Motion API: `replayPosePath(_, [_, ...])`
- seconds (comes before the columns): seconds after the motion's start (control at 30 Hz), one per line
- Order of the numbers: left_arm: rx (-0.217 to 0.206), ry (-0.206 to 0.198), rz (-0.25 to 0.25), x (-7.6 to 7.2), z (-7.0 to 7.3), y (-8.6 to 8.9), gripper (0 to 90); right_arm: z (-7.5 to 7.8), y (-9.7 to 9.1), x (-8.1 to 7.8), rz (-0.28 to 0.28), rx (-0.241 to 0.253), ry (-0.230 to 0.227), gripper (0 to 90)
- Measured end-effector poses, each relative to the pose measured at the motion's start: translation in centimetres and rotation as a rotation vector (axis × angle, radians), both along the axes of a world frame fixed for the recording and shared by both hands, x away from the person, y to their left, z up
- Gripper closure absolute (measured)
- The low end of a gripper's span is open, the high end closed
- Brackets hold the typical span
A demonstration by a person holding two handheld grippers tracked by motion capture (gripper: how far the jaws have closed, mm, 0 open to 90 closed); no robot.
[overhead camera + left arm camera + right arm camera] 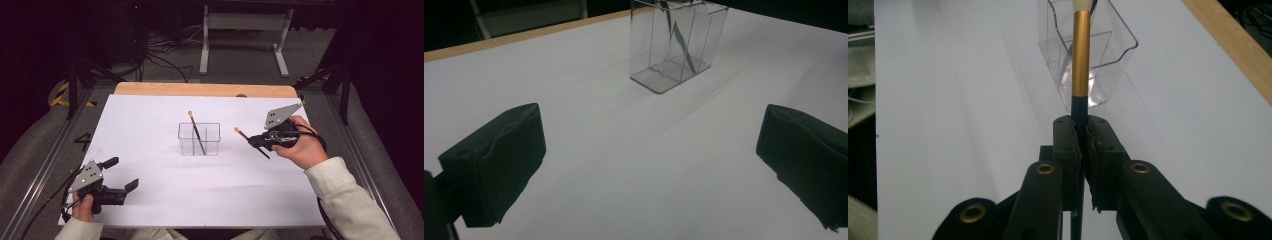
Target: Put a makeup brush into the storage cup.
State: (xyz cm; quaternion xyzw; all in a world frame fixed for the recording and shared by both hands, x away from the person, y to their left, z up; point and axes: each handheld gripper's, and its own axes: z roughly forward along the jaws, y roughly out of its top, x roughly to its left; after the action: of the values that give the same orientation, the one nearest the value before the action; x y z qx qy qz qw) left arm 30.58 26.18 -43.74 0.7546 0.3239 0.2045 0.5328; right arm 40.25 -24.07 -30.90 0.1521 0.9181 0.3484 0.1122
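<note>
A clear, divided plastic holder (212,134) (646,45) (1113,60) stands in the middle of the white sheet. One dark-handled brush (196,132) (680,45) leans inside it, pale tip up. My right gripper (254,141) (1082,131) hovers just right of the holder, shut on a second brush (243,134) (1080,55) with a black handle, gold ferrule and pale tip that points toward the holder. My left gripper (122,173) (649,137) rests low at the sheet's near left corner, open, with nothing between its jaws and facing the holder from a distance.
A white sheet (150,130) covers the tabletop, with a wooden edge (205,90) along the far side. Metal rails run along both sides of the table. Beyond it lie a dark floor, cables and a white stand (245,35).
</note>
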Motion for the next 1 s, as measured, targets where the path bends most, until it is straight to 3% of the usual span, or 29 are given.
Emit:
replayPosePath(0.63, [-0.003, -0.002, 0.012, 0.0, 0.0, -0.1, 0.5, 1.1, -0.4, -0.1, -0.052, 0.207, -0.097, 84.5])
replayPosePath(1.0, [0.000, -0.001, 0.017, 0.0, 0.0, -0.1, 0.4, 1.2, -0.4, -0.1, -0.081, 0.308, -0.129, 84.5])
